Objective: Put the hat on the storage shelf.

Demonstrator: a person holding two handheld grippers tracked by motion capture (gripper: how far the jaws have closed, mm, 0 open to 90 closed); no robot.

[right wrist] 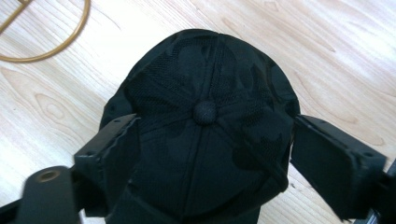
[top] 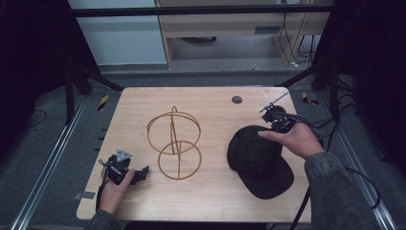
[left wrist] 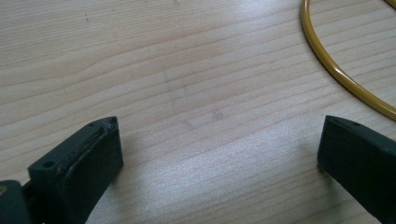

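The left tongs (top: pixel 143 171) are held low at the near left by the left hand (top: pixel 114 190), jaws spread wide. The right tongs (right wrist: pixel 215 154) are held by the right hand (top: pixel 298 139), jaws parted wide.

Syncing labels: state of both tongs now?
Left tongs: open, nothing between, over bare table.
Right tongs: open, straddling the black cap, not gripping.

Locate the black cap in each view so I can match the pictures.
High view: the black cap lies right of centre on the table, under the right hand.
Left gripper view: bare wood between the jaws and an arc of the wire frame at top right.
Right gripper view: the cap fills the centre, between open jaws.
Shared landmark: the wire frame, centre of the high view, top left in the right gripper view.
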